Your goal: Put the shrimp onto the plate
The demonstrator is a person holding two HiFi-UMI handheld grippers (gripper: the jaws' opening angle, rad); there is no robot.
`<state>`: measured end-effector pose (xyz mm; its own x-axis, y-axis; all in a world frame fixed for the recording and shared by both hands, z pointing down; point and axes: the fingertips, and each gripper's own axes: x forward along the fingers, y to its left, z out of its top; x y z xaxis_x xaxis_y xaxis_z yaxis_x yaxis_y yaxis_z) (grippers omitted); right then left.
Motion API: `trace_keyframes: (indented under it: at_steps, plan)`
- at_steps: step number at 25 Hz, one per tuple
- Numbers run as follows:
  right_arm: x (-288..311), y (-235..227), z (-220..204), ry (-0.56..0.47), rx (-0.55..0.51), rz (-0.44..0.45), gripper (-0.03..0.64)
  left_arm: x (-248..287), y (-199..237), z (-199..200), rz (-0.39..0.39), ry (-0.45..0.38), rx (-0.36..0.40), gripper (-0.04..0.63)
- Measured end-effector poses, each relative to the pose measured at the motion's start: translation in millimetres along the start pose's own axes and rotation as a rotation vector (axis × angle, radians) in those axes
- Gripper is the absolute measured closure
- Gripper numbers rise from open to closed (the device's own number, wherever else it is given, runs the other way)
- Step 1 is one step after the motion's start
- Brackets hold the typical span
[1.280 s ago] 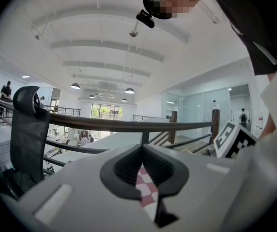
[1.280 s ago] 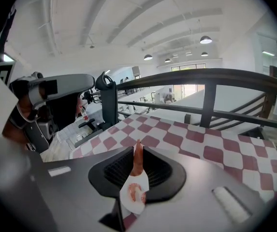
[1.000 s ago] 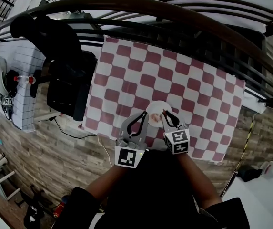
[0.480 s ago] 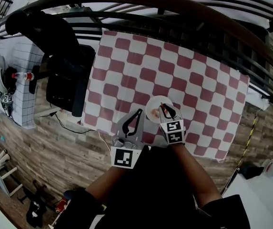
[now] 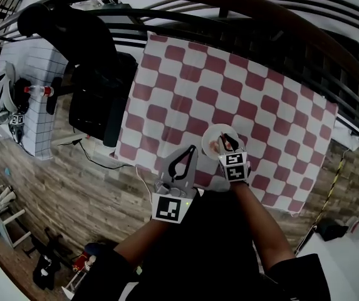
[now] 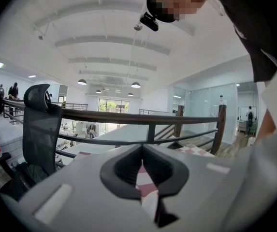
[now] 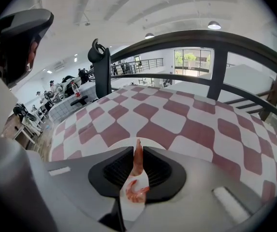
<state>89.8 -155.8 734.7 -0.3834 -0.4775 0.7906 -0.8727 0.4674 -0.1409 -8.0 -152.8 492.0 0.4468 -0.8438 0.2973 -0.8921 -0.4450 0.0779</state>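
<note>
Found the right gripper (image 7: 138,154) clamped on the shrimp (image 7: 136,190), one end pinched upright between the pads, curled body hanging below. Located this grip directly above the white plate (image 5: 217,132), near the front edge of the checked cloth (image 5: 229,86). Could not tell whether the shrimp touches the plate. Found the left gripper (image 6: 141,149) with jaw tips together and nothing caught between them, only cloth showing behind. Located it just left of the plate, apart from it. Noted a black chair (image 5: 94,102) beside the cloth's left edge.
</note>
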Motion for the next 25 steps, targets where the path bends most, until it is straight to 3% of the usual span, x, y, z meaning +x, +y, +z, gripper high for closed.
trace_keyframes:
  at_steps: [25]
  plan:
    - [28.5,-6.0,-21.5,0.047,-0.048,0.04,0.555,16.5,2.2,0.5,0.015,0.033,0.032,0.588]
